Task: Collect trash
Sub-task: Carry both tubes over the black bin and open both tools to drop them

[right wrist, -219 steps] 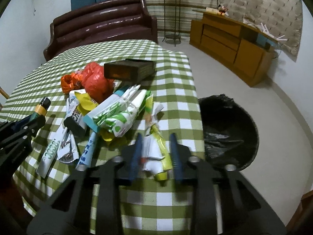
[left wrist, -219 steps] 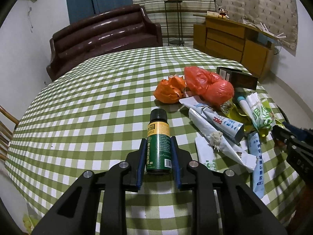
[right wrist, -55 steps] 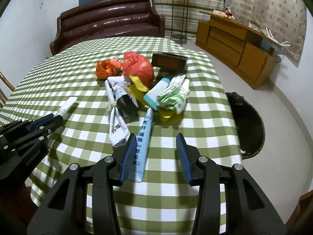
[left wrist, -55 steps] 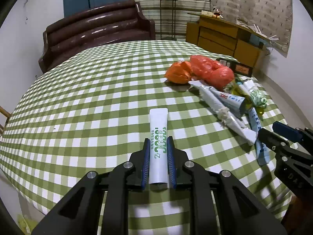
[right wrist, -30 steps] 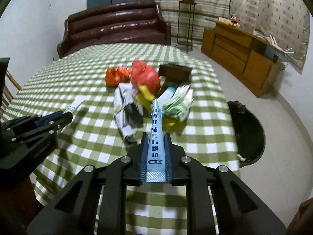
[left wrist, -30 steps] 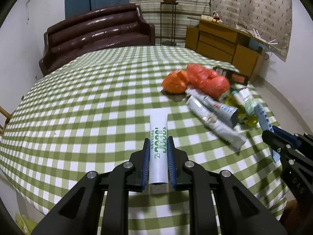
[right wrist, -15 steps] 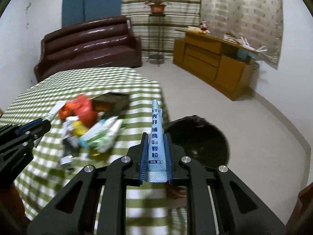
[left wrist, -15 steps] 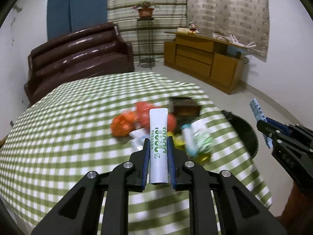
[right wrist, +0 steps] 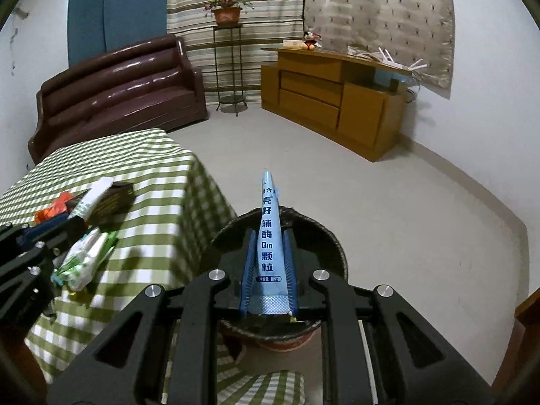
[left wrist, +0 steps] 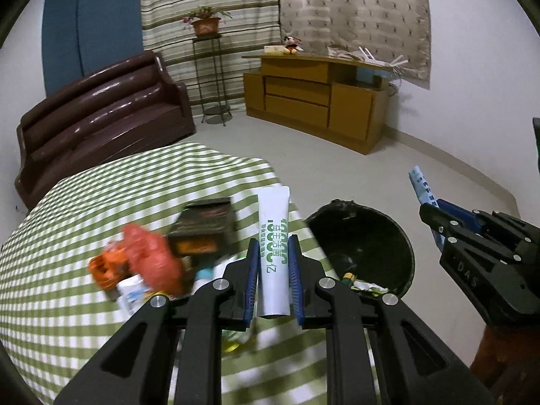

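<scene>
Two tools, each clamped on one item: left tool (left wrist: 274, 266) on white tube (left wrist: 273, 249), right tool (right wrist: 269, 266) on blue sachet (right wrist: 270, 236).

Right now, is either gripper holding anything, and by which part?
The left gripper grips a white tube near its lower end; the right gripper grips a blue sachet by its lower, crimped end.

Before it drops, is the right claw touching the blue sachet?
Touching: the right wrist view shows the right claw shut, pads pressed on both edges of the blue sachet.
</scene>
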A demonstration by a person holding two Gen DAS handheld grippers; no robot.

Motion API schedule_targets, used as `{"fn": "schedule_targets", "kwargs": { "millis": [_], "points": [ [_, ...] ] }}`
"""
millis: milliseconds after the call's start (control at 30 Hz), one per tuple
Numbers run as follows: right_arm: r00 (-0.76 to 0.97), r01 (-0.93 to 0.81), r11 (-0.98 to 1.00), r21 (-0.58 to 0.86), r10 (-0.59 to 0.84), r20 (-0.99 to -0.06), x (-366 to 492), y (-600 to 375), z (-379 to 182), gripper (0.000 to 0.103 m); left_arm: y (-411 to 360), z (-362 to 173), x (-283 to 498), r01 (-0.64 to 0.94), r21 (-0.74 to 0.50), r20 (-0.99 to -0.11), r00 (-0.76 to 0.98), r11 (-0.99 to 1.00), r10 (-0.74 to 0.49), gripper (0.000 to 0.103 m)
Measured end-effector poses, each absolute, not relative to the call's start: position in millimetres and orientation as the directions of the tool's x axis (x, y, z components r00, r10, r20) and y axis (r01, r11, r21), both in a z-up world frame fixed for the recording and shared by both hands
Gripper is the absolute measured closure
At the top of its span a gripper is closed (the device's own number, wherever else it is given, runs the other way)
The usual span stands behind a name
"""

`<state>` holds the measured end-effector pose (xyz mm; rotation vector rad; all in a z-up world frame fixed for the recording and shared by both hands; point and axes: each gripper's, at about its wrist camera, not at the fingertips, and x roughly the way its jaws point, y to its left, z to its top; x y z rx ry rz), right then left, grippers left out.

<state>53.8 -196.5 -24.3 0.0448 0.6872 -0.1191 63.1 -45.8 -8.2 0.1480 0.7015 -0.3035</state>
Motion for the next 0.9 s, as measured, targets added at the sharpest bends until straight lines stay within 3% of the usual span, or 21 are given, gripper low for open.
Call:
{"fn": "schedule_targets", "kwargs": {
  "millis": [700, 900],
  "points": [
    [0.735, 0.154, 0.986, 0.068, -0.069, -0.674, 88, -241, -53, 0.086, -119, -36, 118, 0.357, 0.061, -0.715, 0.668, 0.932, -0.209, 0.084],
    [0.738, 0.163, 0.983, 0.079, -0.068, -0.672, 92, -247, -56, 0.08, -126, -42, 125, 0.35, 0.078, -0.729, 0.658, 0.934, -0.186, 0.081]
  ]
}}
